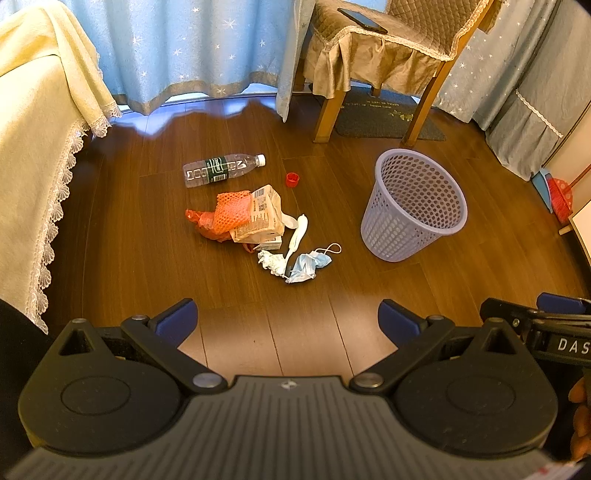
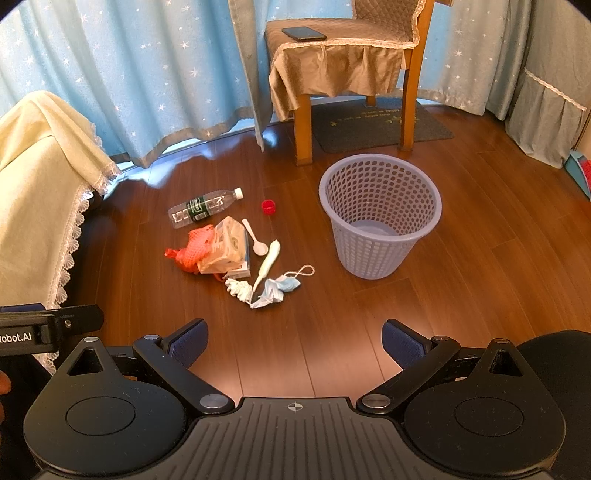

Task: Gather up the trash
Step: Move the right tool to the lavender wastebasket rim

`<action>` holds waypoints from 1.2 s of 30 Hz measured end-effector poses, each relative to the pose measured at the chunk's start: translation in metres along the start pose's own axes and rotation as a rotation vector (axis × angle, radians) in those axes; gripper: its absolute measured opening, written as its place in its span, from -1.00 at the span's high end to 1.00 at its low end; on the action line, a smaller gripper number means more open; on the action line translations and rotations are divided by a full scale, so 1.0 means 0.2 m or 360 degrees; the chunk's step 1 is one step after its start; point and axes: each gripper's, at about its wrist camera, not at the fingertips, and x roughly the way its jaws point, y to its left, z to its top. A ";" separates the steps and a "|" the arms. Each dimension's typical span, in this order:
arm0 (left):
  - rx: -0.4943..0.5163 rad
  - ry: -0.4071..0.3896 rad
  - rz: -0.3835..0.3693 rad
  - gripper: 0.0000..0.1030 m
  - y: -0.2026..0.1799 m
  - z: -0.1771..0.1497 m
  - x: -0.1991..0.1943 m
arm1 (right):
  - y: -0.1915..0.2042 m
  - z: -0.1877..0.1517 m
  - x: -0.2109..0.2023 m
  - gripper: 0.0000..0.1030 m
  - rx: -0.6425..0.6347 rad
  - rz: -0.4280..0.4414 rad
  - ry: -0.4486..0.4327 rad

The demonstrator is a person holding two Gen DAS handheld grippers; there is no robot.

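Wooden flooring is strewn with a trash pile beside an upright lavender basket; a plastic bottle lies behind. Left gripper and right gripper are held wide open, empty, above bare boards.

Dark brown wood plank floor, glossy, with a bright patch of light in the near middle. Light blue curtains with white star print and a grey hem hang along the back, daylight glowing through and reflecting blue on the floor below. Wooden chair with a quilted brown cover, a dark phone lying on the seat. Dark doormat under the chair. Cream lace-edged cloth drapes furniture at left. Grey-blue fabric cover at right.
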 end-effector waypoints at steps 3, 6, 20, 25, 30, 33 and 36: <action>-0.0010 -0.0004 0.0005 -0.98 0.00 0.00 0.00 | 0.01 -0.02 0.01 -0.91 -0.0006 0.0006 -0.0006; -0.0012 -0.0010 0.0014 -0.98 0.00 0.00 0.01 | -0.01 0.00 0.01 -0.91 -0.0009 0.0018 -0.0012; -0.0020 -0.0107 0.0003 -0.98 0.02 0.10 -0.08 | -0.01 0.00 -0.04 -0.91 -0.0093 0.0088 -0.0176; -0.0014 -0.0143 -0.0012 -0.98 0.05 0.15 -0.11 | 0.01 0.01 -0.06 -0.91 -0.0116 0.0073 -0.0247; 0.0003 -0.0169 -0.0041 -0.98 0.13 0.21 -0.08 | 0.05 0.05 -0.05 -0.91 -0.0149 0.0046 -0.0283; 0.0018 -0.0186 -0.0087 -0.98 0.18 0.23 -0.06 | 0.09 0.07 -0.03 -0.91 -0.0193 0.0043 -0.0296; 0.0034 -0.0199 -0.0126 -0.98 0.23 0.27 -0.01 | 0.13 0.09 -0.01 -0.91 -0.0280 -0.0021 -0.0321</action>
